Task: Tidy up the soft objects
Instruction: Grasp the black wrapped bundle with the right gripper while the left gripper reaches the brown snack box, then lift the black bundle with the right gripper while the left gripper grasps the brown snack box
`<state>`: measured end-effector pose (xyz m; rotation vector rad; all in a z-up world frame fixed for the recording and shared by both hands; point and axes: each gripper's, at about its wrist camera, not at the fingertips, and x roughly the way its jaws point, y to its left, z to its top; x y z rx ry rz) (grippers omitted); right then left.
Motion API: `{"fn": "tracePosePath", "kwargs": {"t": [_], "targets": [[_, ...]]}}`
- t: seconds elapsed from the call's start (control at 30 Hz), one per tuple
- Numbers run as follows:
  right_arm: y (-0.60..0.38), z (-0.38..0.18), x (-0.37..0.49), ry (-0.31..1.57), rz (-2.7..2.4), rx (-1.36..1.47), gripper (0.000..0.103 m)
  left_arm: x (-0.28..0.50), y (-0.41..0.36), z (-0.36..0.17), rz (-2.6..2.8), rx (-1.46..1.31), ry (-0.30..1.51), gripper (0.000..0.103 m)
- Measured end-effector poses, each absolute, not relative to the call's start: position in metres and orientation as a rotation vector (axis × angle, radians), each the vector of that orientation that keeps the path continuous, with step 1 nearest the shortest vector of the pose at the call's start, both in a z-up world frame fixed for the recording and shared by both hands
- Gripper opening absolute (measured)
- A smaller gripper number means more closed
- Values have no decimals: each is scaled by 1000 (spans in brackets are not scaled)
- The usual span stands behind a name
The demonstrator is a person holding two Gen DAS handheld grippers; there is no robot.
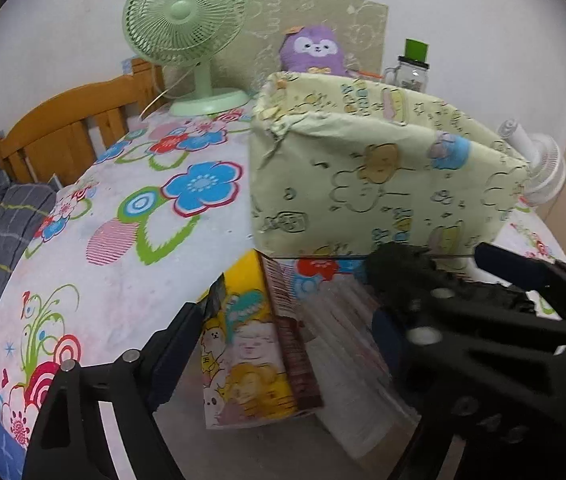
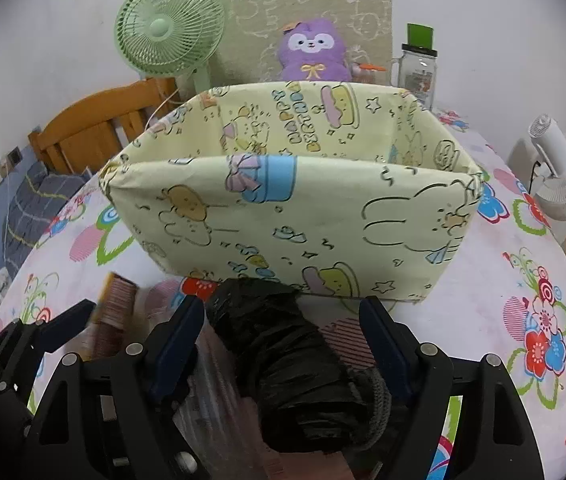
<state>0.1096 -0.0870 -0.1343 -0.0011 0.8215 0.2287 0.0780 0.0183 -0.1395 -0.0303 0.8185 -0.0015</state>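
The surface (image 2: 531, 360) wears a cloth with big bright flowers. On it, toward the far edge, stands a big pale yellow fabric bin (image 2: 295, 216) with cartoon bunnies. Its top is open, and from the right wrist view it looks empty inside, so I think the tidying has hardly begun.

A purple plush toy (image 2: 313, 50) sits behind the bin, by the far edge, not put away yet.

Near the front edge, just before the bin, lie two soft things. One is a yellow pack of tissues (image 1: 249, 344) with cartoon animals. The left tool (image 1: 295, 276) is wide around it, and I cannot tell if its pads touch the pack.

The other is a black rolled bundle (image 2: 287, 356). The right tool (image 2: 283, 312) is wide around it, not squeezing yet. Both things still need lifting into the bin.
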Motion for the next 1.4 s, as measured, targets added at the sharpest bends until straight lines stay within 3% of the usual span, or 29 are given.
{"fn": "tracePosePath", "kwargs": {"t": [0.17,0.33,0.53,0.73,1.23,1.4], "targets": [[-89,-140,112,845,215,1,82,81,23,-140,-2,-43,824,74],[-87,-141,114,852,217,-3,72,81,23,-141,-25,-49,827,66],[-80,-145,116,867,241,2,54,81,25,-143,-37,-54,835,67],[-76,-143,114,868,268,9,46,81,27,-142,-40,-45,831,72],[-69,-127,107,828,269,15,45,80,45,-131,-9,-66,813,70],[-61,-128,108,838,273,4,45,83,56,-137,-17,-119,849,46]]}}
